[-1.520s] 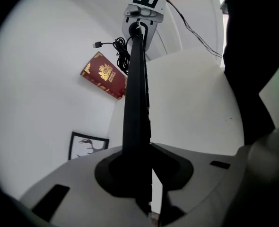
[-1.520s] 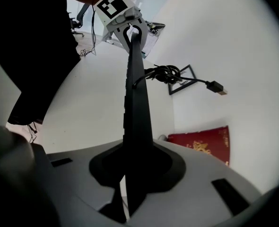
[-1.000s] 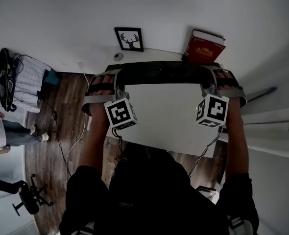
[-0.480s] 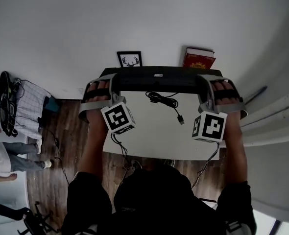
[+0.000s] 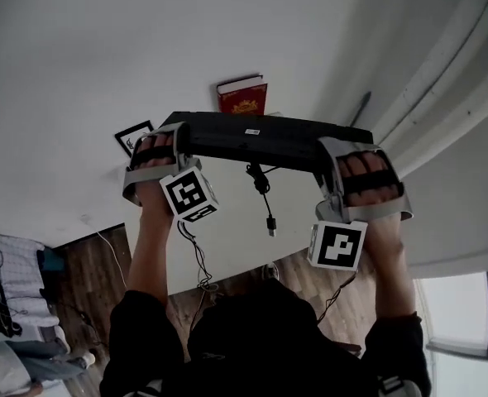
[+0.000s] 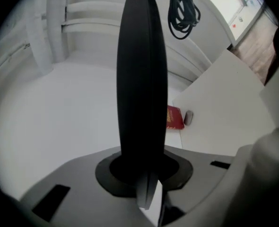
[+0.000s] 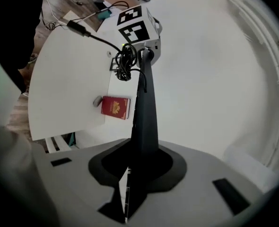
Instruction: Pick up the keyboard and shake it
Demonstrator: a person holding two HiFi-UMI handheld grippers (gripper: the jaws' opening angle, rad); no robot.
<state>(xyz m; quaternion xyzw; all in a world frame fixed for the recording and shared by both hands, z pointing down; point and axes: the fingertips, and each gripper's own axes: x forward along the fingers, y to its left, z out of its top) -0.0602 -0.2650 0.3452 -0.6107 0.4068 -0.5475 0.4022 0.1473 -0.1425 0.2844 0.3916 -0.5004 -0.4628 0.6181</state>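
The black keyboard (image 5: 260,139) hangs in the air above the white table (image 5: 227,238), held edge-up with its labelled underside toward me. My left gripper (image 5: 180,135) is shut on its left end and my right gripper (image 5: 331,151) on its right end. The right jaws have just been opening a little, with the keyboard's end still pressed between them. In the left gripper view the keyboard (image 6: 142,79) runs straight out from the jaws (image 6: 142,174), as in the right gripper view (image 7: 144,112). Its coiled cable (image 5: 265,197) dangles with a loose USB plug.
A red book (image 5: 242,98) stands at the table's back edge by the white wall, with a small grey object (image 6: 188,117) beside it. A framed antler picture (image 5: 132,136) leans at the back left. Wooden floor and cables show below the table's front edge.
Both grippers have lifted the keyboard from the back of the table and carried it up and away. Its cable now hangs free. The keyboard's right end sits lower in view.
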